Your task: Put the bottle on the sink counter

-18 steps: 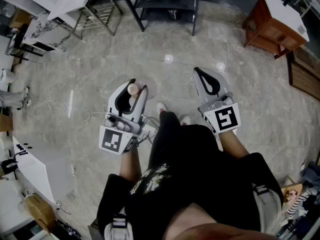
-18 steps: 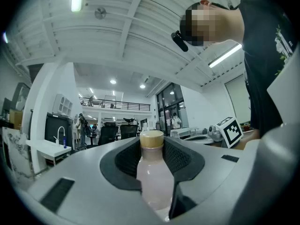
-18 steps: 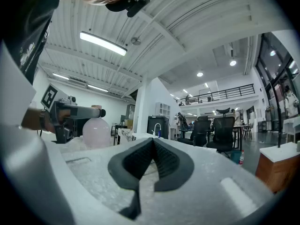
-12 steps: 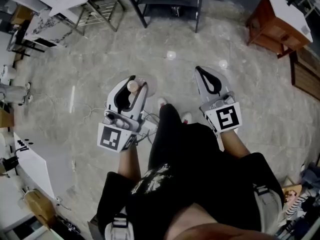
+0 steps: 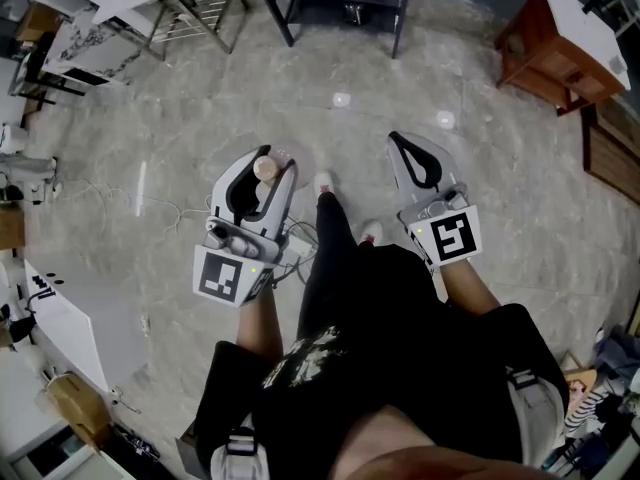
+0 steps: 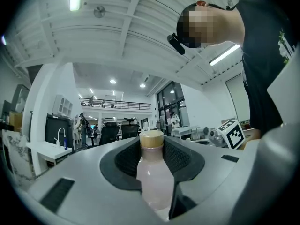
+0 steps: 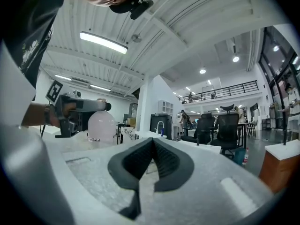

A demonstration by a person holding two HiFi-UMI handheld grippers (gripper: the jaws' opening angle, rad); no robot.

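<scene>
Pinching the pale pink bottle [image 6: 153, 172], the left gripper [image 5: 263, 180] jaws hold it; the right gripper [image 7: 151, 149] jaws sit pressed together, empty.

Bright ceiling tube lights [image 7: 103, 42]; fisheye edges dark; floor [image 5: 180, 148] glare.

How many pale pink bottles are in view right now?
1: the pale pink plastic bottle with a tan cap stands upright, clamped between the jaws of the left hand-held gripper. Others far off may be too small to tell.
</scene>
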